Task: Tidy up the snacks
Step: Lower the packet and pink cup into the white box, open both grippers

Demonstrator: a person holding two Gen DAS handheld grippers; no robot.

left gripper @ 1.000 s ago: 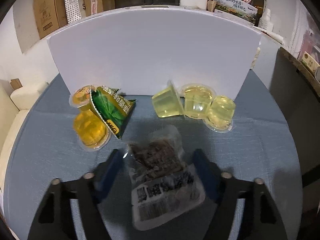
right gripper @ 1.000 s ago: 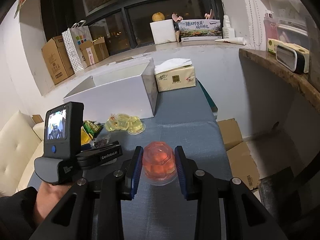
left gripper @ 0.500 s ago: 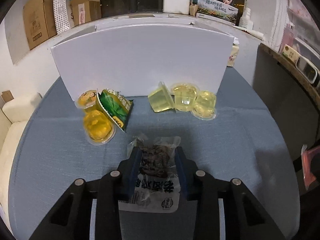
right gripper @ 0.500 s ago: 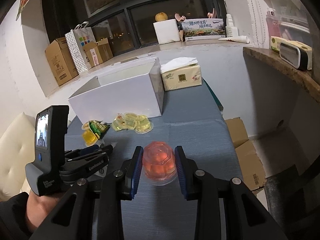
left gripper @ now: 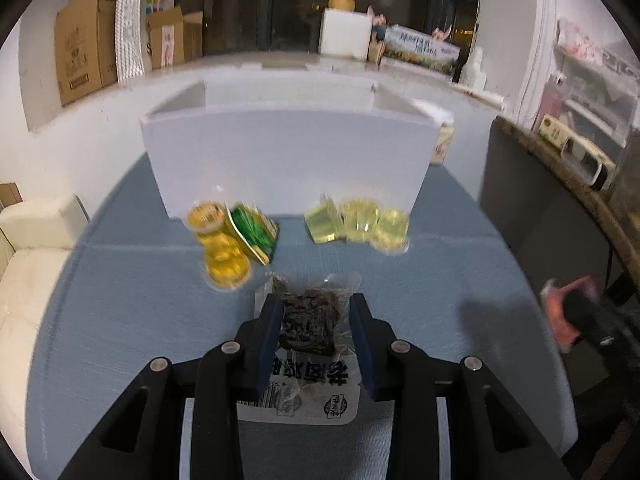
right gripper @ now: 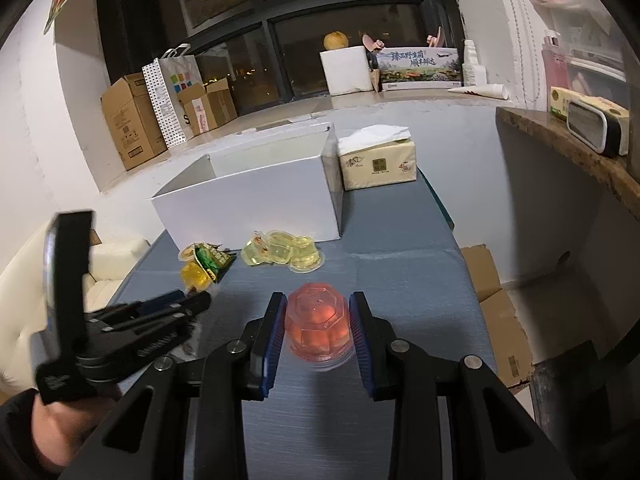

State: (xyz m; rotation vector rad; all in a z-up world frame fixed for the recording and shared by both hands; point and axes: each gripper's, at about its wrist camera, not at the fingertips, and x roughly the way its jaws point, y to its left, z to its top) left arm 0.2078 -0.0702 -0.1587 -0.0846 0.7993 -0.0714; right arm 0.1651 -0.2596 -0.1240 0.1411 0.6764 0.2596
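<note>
The left gripper was pinched on a clear pouch of dark dried snack, its blue pads squeezing the film at the pouch's upper half, the printed white end hanging toward 6 o'clock. The pouch looked light, limp and crinkly; held at the sides it will probably sag and may slide through smooth pads, so a grip across the lumpy filled part seemed the safer hold.

The right gripper was clamped on a pink jelly cup, pads at 9 and 3 o'clock on its faceted wall. Such a cup is likely stiffish but slick, with a thin foil lid that hard pressure could burst.

From the pouch, two orange jelly cups and a green packet lay at 11 o'clock on the blue cloth, three pale yellow cups at 1 o'clock. Behind them, at 12 o'clock, stood an open white box, smooth-walled and rectangular, presumably where the snacks belong. Beside it in the right view sat a tissue pack.
</note>
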